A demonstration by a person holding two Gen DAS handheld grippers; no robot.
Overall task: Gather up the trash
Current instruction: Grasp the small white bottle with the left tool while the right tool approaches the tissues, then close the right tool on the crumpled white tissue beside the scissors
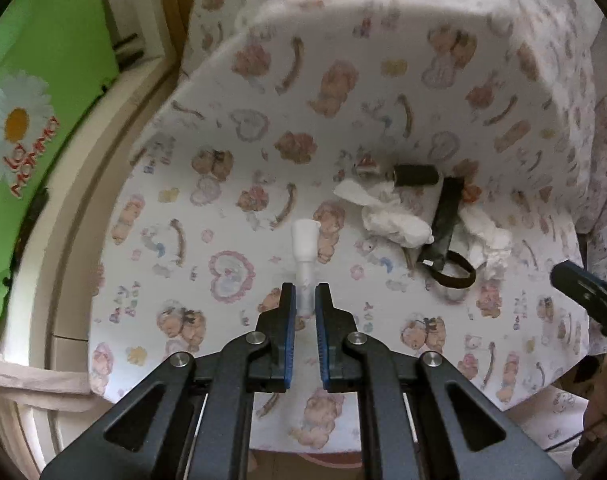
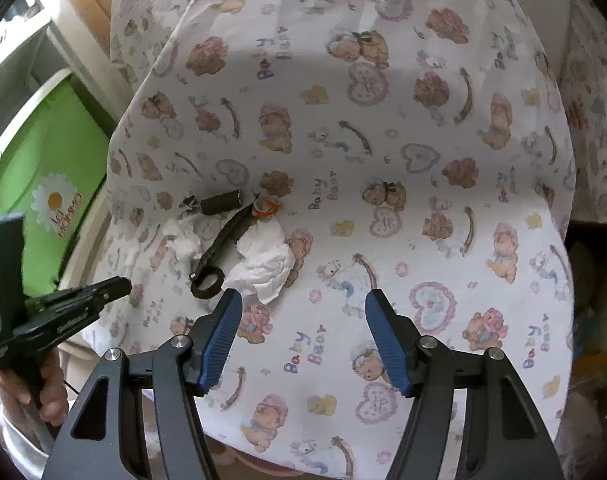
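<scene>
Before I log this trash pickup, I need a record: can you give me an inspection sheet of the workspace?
Surface: bed sheet with bear print, smooth.
Job's things: white tube in the left gripper; two crumpled tissues; black strap with a loop end between them; dark roll; orange scrap.
Clutter: nothing seen.
Grippers: left gripper shut on the tube; right gripper open, empty, near the tissue.
Cables: nothing seen.
Surroundings: green daisy panel to the left.
</scene>
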